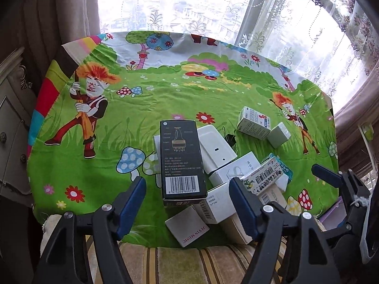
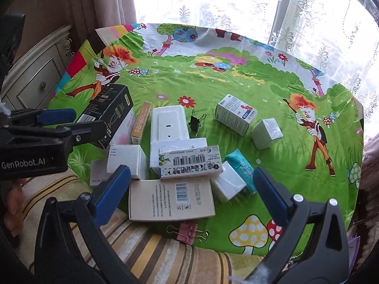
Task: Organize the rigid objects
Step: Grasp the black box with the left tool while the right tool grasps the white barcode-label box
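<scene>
Boxes (image 1: 220, 172) lie piled at six o'clock on the green cloth (image 1: 165, 94) in the left wrist view. Left tongs (image 1: 187, 196) stand apart, holding nothing, with a black box (image 1: 180, 158) between the fingers, untouched. Two boxes sit apart at three o'clock.

Right wrist view: right tongs (image 2: 191, 184) gape wide and empty over a tan box (image 2: 171, 200). Pink clip (image 2: 188, 233) lies at six o'clock, black clip (image 2: 195, 122) near centre.

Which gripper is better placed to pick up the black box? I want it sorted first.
Left. The black box lies right between the left gripper fingers, while the right gripper frames the pale boxes beside it.
</scene>
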### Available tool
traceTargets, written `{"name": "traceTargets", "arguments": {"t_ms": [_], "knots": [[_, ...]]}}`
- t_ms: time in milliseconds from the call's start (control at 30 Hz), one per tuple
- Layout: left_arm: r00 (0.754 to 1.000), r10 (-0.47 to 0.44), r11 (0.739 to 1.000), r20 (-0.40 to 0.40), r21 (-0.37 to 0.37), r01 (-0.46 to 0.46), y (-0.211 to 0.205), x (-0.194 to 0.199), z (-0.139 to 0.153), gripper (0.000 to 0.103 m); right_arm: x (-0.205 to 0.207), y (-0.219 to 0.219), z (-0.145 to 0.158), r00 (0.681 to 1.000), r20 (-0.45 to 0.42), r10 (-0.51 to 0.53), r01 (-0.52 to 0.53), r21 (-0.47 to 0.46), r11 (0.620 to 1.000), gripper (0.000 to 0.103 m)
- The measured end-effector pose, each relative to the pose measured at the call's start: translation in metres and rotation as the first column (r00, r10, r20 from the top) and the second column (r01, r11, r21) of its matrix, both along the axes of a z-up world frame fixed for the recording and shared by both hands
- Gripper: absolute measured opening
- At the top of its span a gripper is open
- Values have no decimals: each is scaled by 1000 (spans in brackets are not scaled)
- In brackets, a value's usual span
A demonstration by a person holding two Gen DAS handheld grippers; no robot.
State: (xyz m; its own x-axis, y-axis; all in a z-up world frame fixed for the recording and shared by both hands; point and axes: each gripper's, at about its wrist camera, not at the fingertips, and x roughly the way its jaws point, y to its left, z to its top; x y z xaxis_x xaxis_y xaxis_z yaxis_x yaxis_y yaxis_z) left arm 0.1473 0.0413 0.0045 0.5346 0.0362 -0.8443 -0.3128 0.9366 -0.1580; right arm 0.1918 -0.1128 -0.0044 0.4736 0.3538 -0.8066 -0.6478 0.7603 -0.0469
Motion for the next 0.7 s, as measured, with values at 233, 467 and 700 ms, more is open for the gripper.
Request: {"name": "traceTargets", "arguments": {"t_ms": [233, 467, 700], "knots": [[1000, -26, 999, -17, 25, 27, -7, 2, -12, 52, 10, 26, -19, 998, 1, 58, -57, -96, 994, 103], [1000, -31, 998, -3, 57, 31, -8, 2, -12, 43, 22, 27, -26, 998, -45, 53, -56, -74, 996, 97], [1000, -27, 997, 14, 70, 26, -9, -2, -11, 42, 29, 14, -25, 996, -89, 19, -19, 5, 1000, 94]]}}
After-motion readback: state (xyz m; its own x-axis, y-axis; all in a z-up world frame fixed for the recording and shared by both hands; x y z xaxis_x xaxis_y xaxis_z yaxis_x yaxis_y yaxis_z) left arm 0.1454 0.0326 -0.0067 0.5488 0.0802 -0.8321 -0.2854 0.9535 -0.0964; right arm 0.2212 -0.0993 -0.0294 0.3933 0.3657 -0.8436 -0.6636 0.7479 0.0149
